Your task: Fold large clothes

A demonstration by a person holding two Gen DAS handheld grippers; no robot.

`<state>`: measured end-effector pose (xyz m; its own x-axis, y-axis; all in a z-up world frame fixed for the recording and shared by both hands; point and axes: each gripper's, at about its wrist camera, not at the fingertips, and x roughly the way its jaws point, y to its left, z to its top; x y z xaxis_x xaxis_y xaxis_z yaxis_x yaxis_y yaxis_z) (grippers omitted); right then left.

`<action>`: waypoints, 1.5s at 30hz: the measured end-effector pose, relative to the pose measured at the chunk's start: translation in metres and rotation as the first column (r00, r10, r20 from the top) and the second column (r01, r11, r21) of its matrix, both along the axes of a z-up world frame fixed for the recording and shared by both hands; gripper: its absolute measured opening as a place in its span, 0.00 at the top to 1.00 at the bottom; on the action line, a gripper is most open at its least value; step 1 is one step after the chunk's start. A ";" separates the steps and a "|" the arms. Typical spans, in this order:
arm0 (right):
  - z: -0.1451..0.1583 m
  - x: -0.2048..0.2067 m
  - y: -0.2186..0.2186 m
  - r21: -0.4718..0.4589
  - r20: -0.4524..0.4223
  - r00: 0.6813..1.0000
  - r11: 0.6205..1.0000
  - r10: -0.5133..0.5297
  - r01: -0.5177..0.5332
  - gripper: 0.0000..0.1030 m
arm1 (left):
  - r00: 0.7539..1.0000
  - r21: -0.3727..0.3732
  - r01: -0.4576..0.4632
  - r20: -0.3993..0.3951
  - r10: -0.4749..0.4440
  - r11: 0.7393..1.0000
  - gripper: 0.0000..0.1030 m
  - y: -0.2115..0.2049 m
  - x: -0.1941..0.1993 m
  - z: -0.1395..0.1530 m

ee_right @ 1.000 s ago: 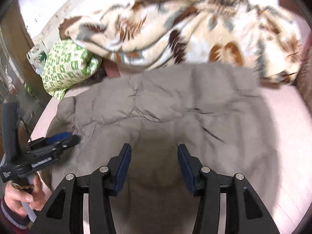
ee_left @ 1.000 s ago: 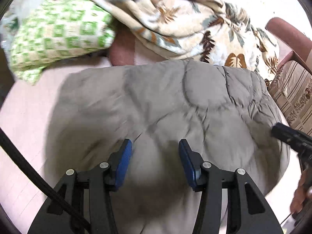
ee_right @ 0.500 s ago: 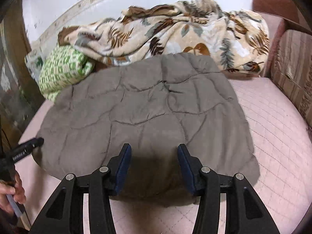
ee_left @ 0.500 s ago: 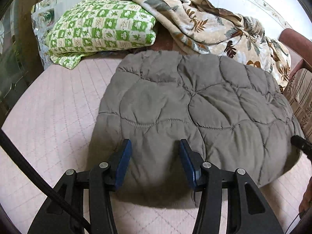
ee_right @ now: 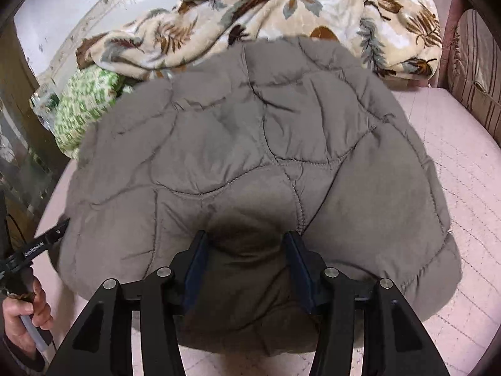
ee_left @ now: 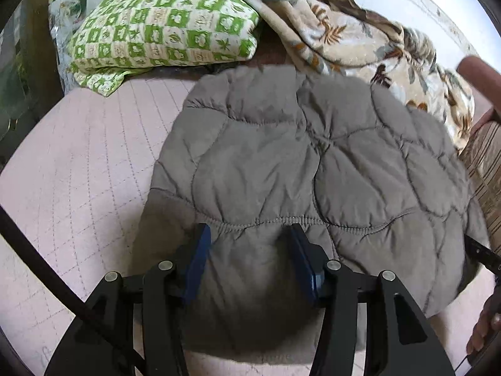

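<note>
**Quilted jacket spread beneath two open grippers**

The grey-brown quilted jacket (ee_left: 313,163) lies flat on the pink quilted mattress (ee_left: 78,169), filling the space ahead of both grippers. In the left wrist view, the left gripper (ee_left: 250,263) has its jaws spread wide, the blue pads well apart, with the near hem of the jacket running under and between them. A gathered seam crosses just beyond the fingertips. Nothing is pinched; whether the pads touch the fabric cannot be told. The jacket stretches forward and to the right of these jaws, and bare mattress lies to their left.

In the right wrist view, the right gripper (ee_right: 247,263) is likewise released, jaws apart, with the near edge of the jacket (ee_right: 250,144) bulging up between the pads in a shadowed fold. The fabric spreads ahead and to both sides, with mattress (ee_right: 463,188) showing to the right.

Beyond the far edge of the jacket, a leaf-patterned blanket (ee_right: 266,9) lies heaped, touching or overlapping that edge. A green checked pillow (ee_left: 162,34) sits ahead and to the left of the left jaws, apart from the jacket. A striped cushion (ee_right: 476,62) stands far right of the right jaws.
</note>
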<state>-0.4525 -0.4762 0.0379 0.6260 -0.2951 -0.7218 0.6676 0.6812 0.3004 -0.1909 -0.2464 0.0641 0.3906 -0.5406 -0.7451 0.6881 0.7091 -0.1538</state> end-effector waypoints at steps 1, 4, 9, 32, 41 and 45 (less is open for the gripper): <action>0.005 -0.004 0.000 0.011 0.021 1.000 1.000 0.000 0.000 0.47 | 1.000 -0.011 -0.007 -0.009 0.007 1.000 0.50 0.005 0.002 0.003; 0.021 -0.025 -0.003 0.030 0.100 0.995 0.999 -0.020 0.017 0.46 | 0.998 -0.028 -0.052 -0.033 0.051 0.998 0.50 0.022 0.010 0.007; 0.035 -0.057 -0.008 -0.002 0.114 0.990 0.997 -0.079 0.079 0.46 | 0.994 -0.007 -0.099 -0.041 0.098 0.995 0.50 0.039 0.017 0.007; 0.039 -0.110 -0.030 0.211 0.202 0.956 0.962 -0.214 0.171 0.43 | 0.958 0.005 -0.204 -0.204 0.201 0.979 0.50 0.095 0.041 0.003; 0.046 -0.158 -0.020 0.305 0.277 0.906 0.924 -0.320 0.232 0.38 | 0.920 -0.027 -0.240 -0.327 0.218 0.971 0.48 0.122 0.021 -0.004; 0.039 -0.182 -0.015 0.331 0.261 0.896 0.905 -0.359 0.267 0.37 | 0.892 -0.043 -0.263 -0.392 0.226 0.964 0.48 0.131 0.015 -0.008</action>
<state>-0.6344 -0.4912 0.0766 0.7384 -0.3279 -0.5892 0.6732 0.3083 0.6721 -0.1759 -0.1153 0.0561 0.2164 -0.5379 -0.8148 0.3707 0.8173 -0.4411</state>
